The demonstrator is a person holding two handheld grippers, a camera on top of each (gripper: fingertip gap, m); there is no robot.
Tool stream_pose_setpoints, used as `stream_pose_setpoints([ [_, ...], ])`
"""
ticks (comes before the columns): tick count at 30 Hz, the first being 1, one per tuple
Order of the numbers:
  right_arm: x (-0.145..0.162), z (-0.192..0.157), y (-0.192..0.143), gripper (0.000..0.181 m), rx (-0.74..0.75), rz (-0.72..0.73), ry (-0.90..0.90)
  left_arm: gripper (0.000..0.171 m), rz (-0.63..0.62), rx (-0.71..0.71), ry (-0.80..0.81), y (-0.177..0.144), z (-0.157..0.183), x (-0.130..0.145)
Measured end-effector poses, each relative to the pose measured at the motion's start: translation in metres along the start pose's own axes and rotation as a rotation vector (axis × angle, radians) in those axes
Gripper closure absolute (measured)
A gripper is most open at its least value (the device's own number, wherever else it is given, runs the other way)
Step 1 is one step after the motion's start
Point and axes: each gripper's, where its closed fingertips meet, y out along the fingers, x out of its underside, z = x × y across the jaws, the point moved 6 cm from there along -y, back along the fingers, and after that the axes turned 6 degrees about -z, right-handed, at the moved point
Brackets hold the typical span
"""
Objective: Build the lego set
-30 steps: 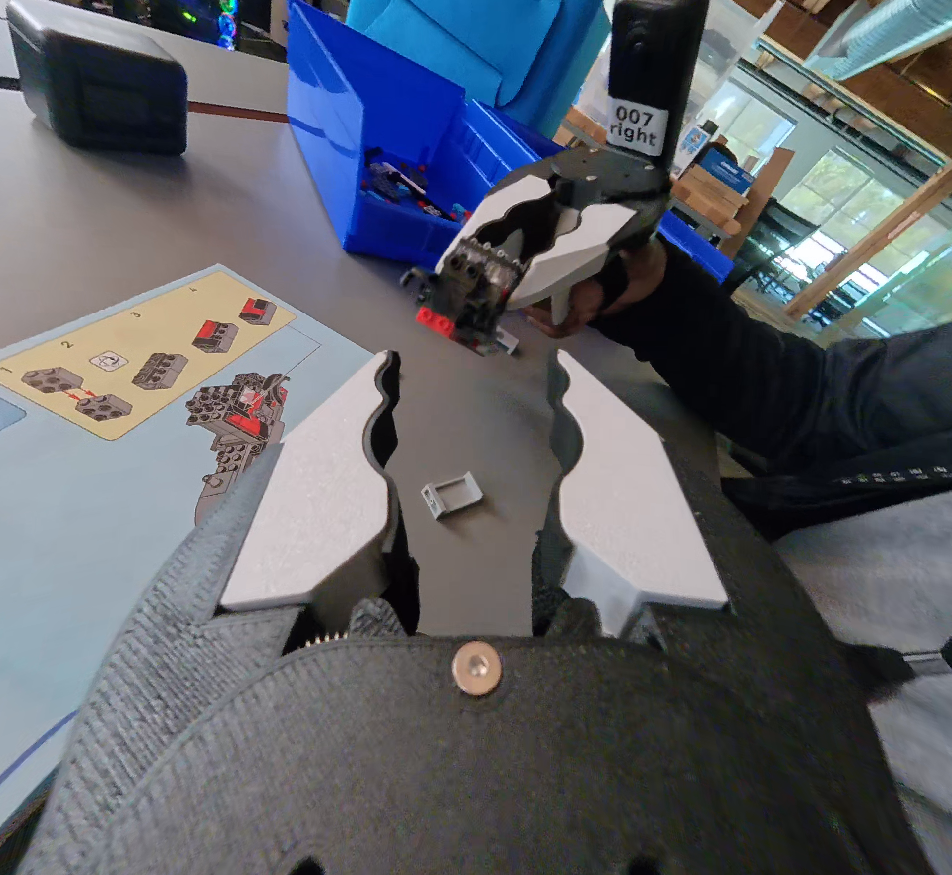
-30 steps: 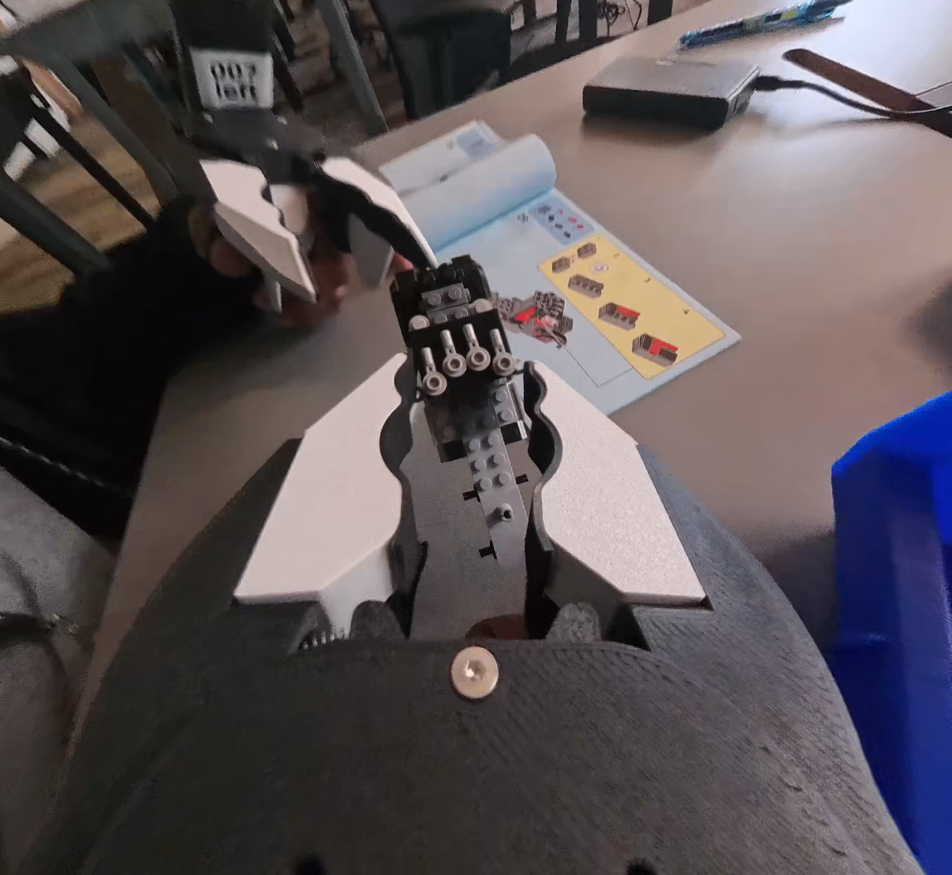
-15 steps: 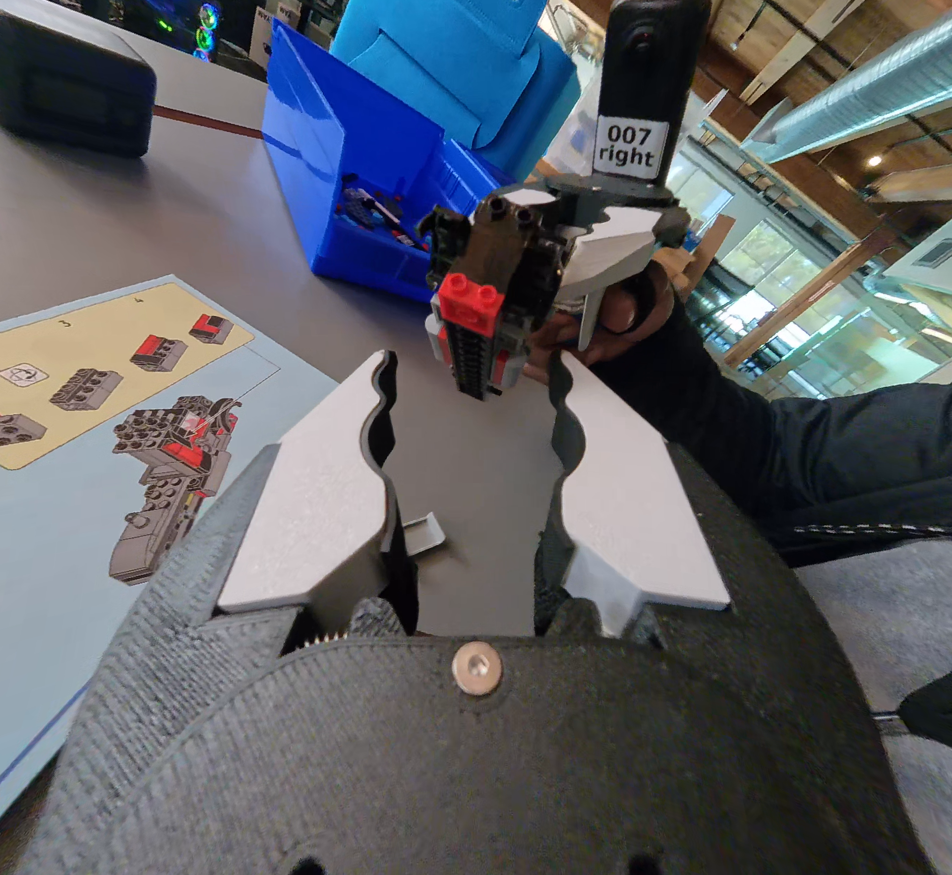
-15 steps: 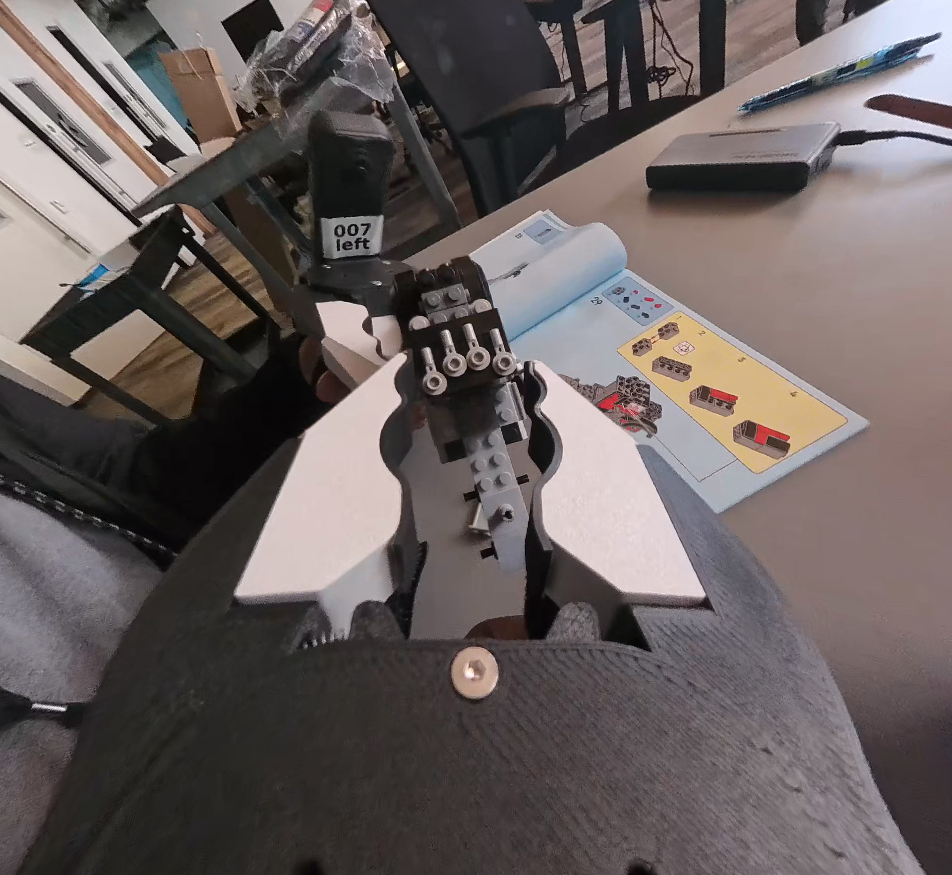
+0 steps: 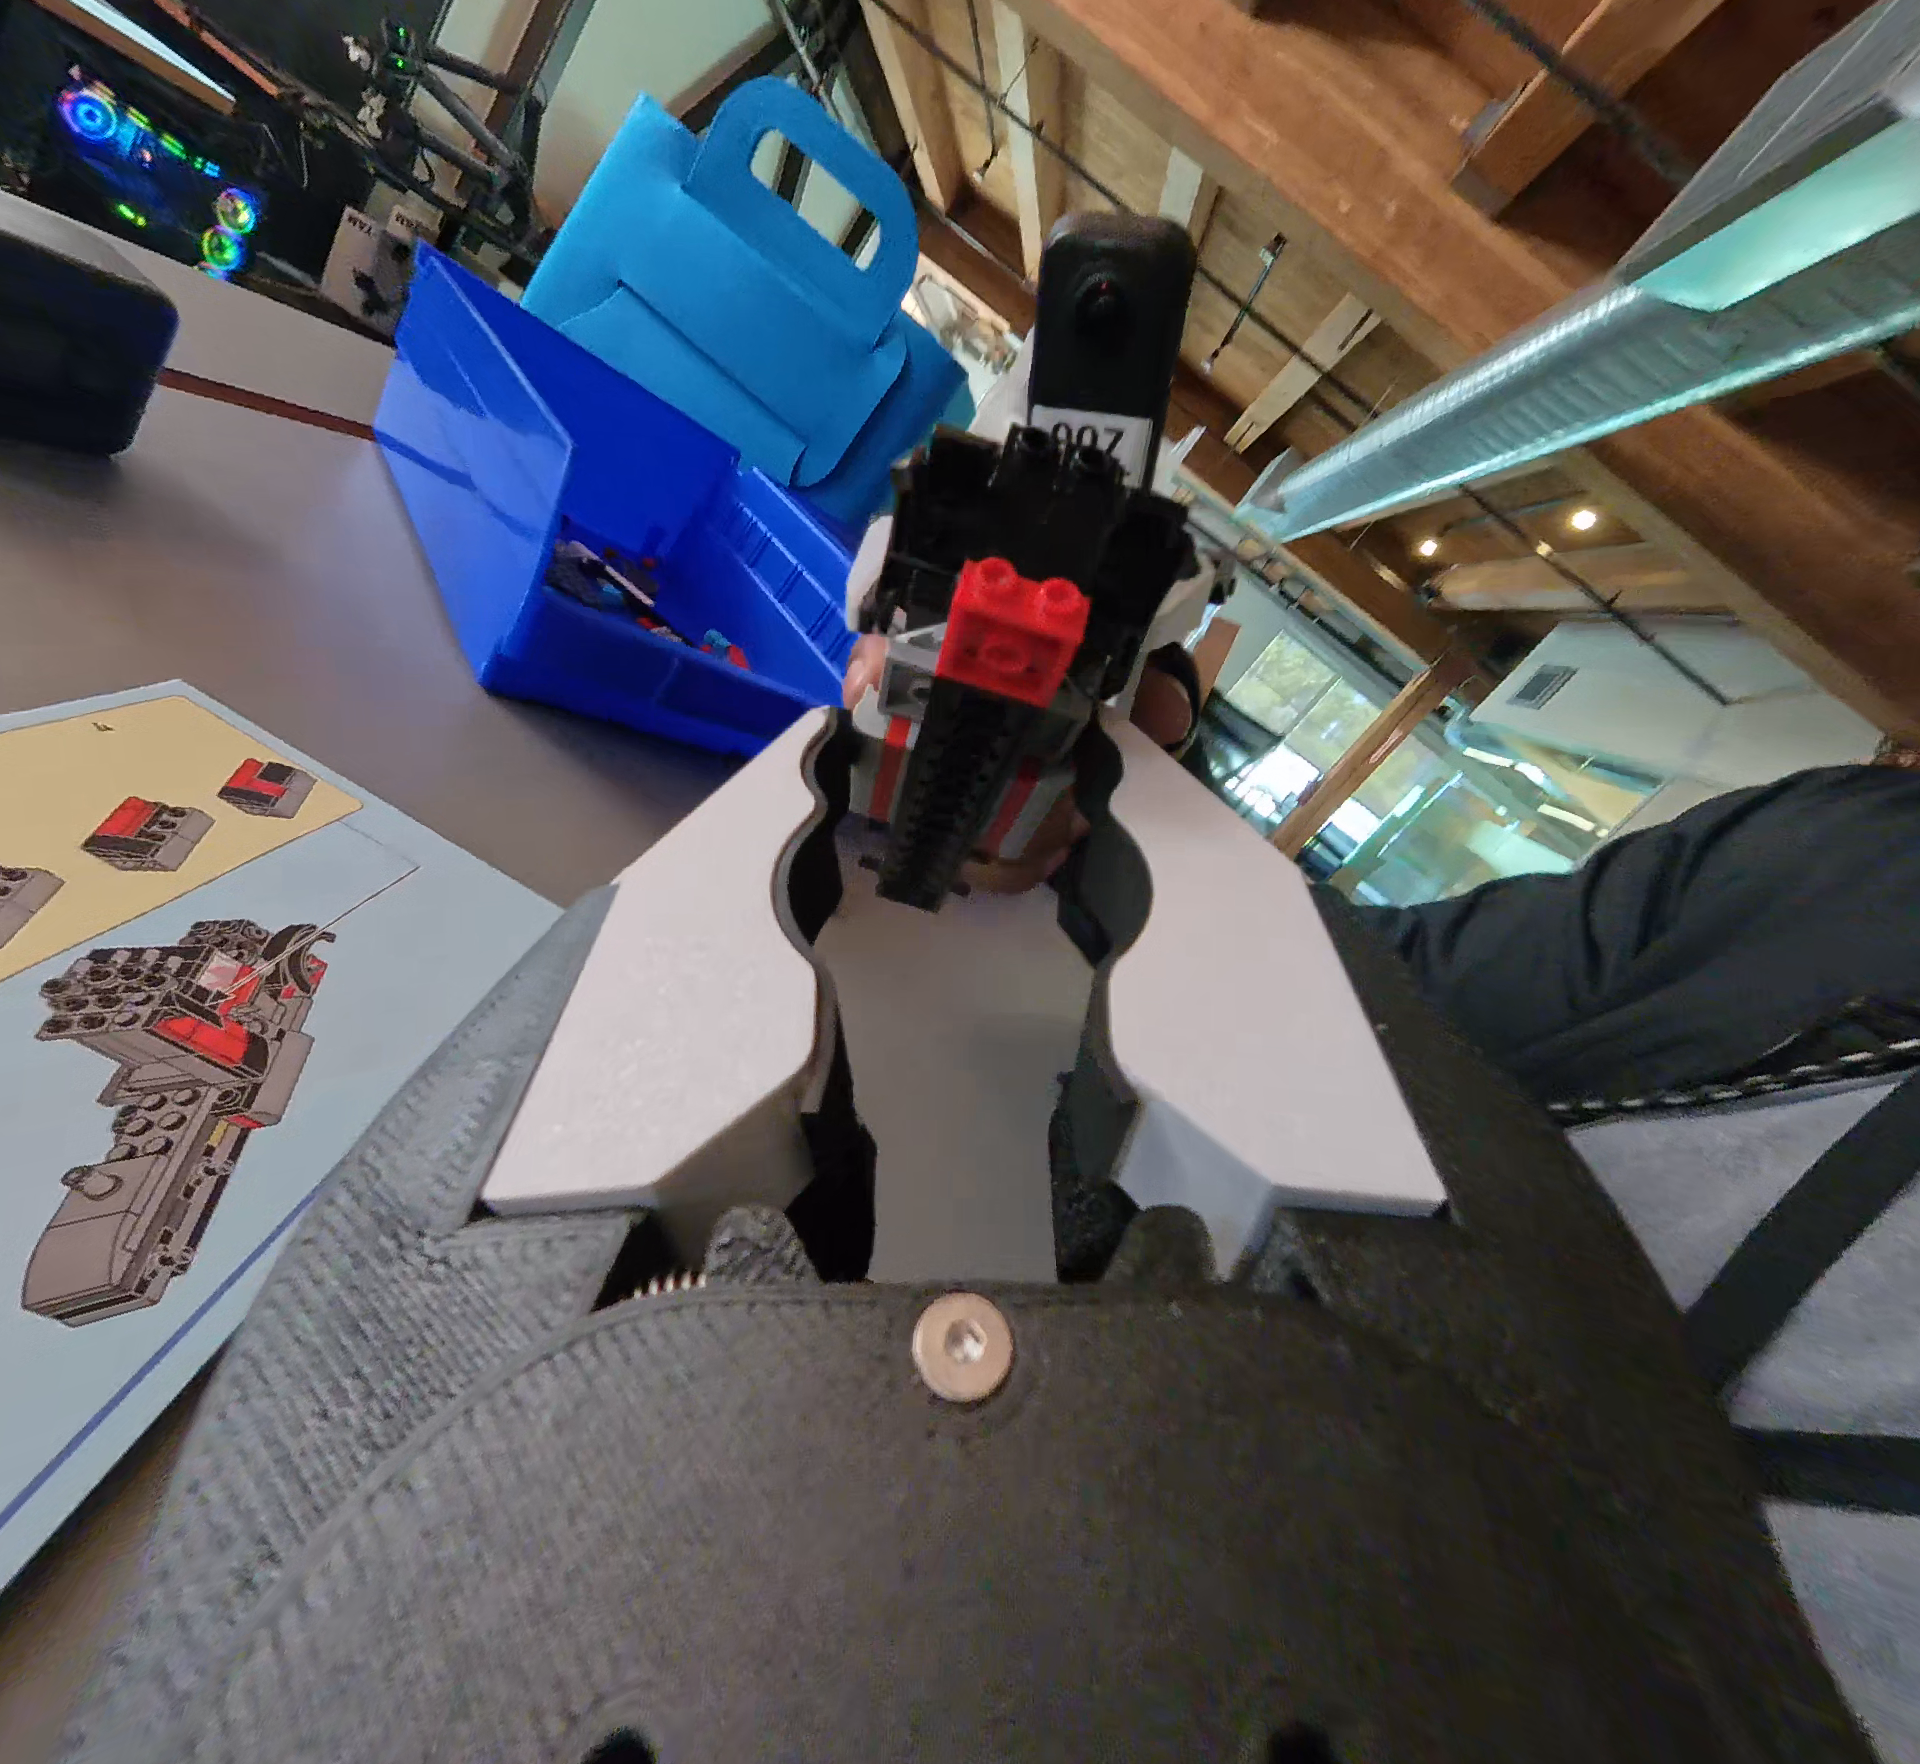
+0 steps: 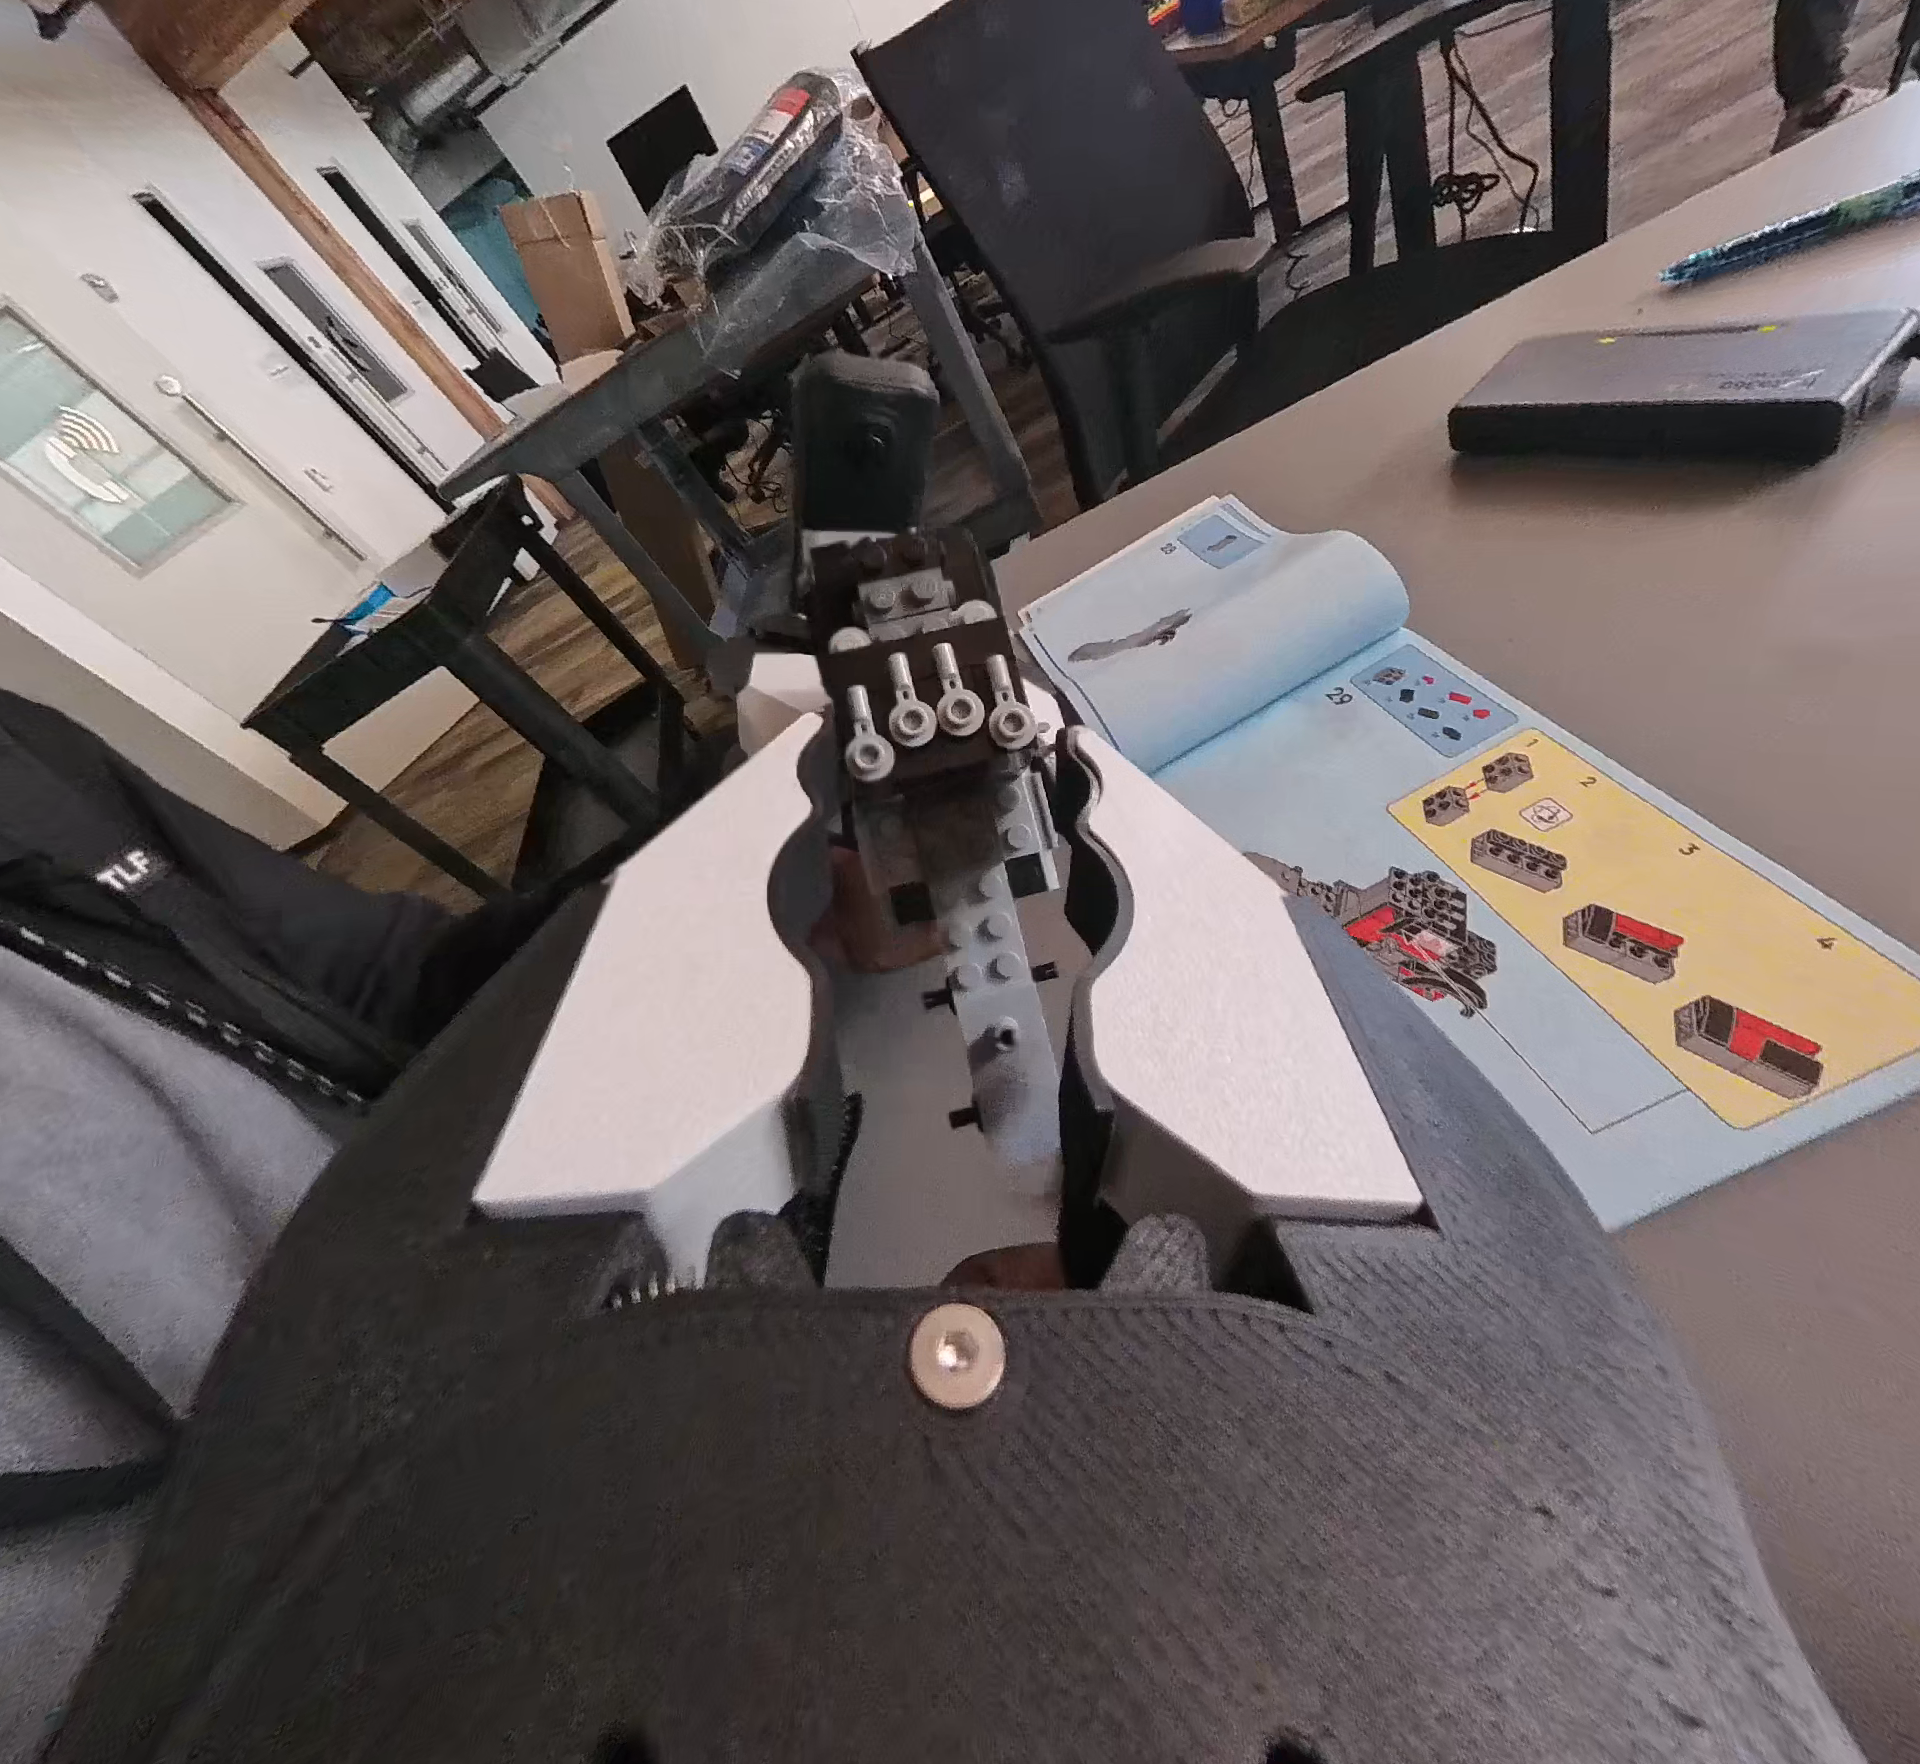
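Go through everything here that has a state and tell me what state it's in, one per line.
Right claw: shut on the lego model, held above the table.
Left claw: open, fingers either side of the model's lower end.
Instruction booklet: lying open.
Blue bin: open, loose pieces inside.

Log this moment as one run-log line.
right gripper: shut on lego model | left gripper: open, model tip between jaws | instruction booklet: open on table
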Motion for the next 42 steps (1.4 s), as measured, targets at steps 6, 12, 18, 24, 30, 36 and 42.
stream_pose_setpoints([
  [6,-0.008,0.003,-0.002,0.128,0.0,0.056,0.009,0.127,0.116,0.032,-0.142,-0.013,-0.01,-0.008],
  [12,0.01,0.006,-0.012,0.125,0.085,0.054,-0.107,0.127,0.287,0.002,-0.173,-0.035,-0.018,-0.022],
  [18,0.072,0.003,-0.002,0.133,0.167,-0.285,-0.296,0.127,0.375,-0.053,-0.109,-0.048,-0.017,-0.03],
  [24,0.096,0.004,0.01,0.146,0.164,-0.501,-0.487,0.127,0.368,-0.048,-0.099,-0.047,-0.015,-0.03],
  [30,0.108,0.015,0.023,0.152,0.175,-0.625,-0.524,0.127,0.34,-0.035,-0.068,-0.045,-0.011,-0.029],
  [36,0.113,0.021,0.028,0.164,0.22,-0.673,-0.488,0.127,0.345,-0.012,-0.074,-0.045,-0.009,-0.029],
  [42,0.099,0.017,0.022,0.177,0.196,-0.531,-0.335,0.127,0.366,0.017,-0.101,-0.046,-0.009,-0.029],
])
